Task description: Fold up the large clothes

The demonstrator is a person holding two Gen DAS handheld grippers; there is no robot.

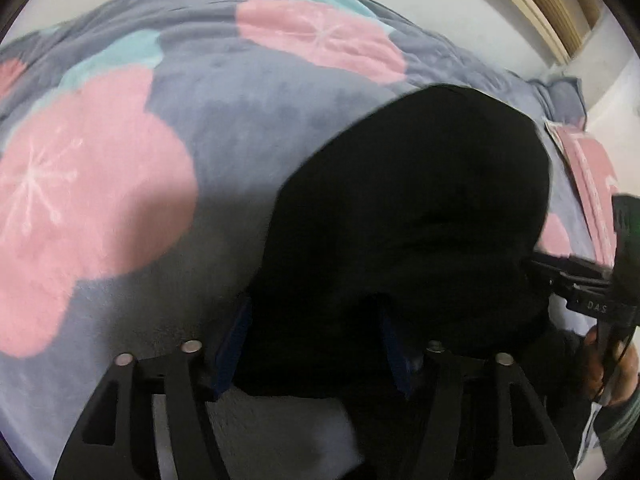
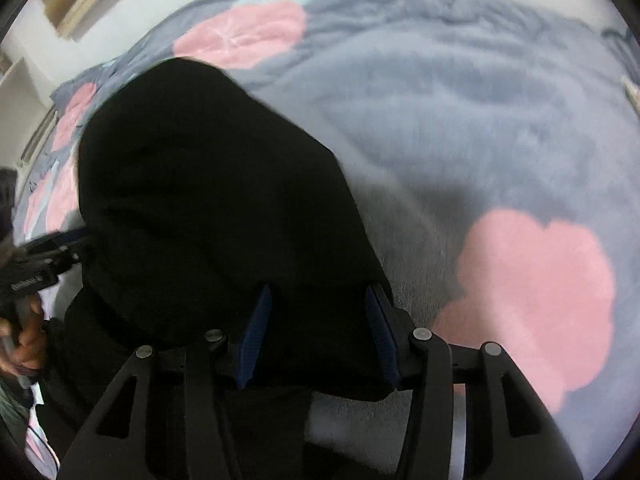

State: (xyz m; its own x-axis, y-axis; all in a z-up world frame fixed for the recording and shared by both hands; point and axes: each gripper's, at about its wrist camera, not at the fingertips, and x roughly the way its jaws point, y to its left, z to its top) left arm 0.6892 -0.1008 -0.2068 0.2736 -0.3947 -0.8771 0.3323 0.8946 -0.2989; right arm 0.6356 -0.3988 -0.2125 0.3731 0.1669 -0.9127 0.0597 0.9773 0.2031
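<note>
We look down on a bed covered by a plush grey fleece blanket point(image 1: 224, 128) printed with large pink blossoms and a few pale teal patches. It fills most of both wrist views, and its far edge meets a pale wall.

On the blanket lies the black garment point(image 1: 408, 216), a dark mass of soft fabric bunched into a rounded mound. It is so dark that we cannot tell its folds, seams or what kind of clothing it is. It sits between the two tools, and its near edge reaches under both of them.

The left tool point(image 1: 316, 340) hangs steeply over the garment's near left edge. Its blue-padded fingers point(image 1: 234, 344) stand wide apart; black cloth lies between them, but the pads do not press on it. The right tool point(image 2: 318, 332) points down over the garment's near right edge. Its blue pads point(image 2: 256, 332) are also apart, less widely, with cloth between them and a gap on either side.

Each wrist view catches the other tool at its rim, with a bare hand point(image 1: 612, 368) wrapped around the handle.

No bin, basket or other container shows in either view.
</note>
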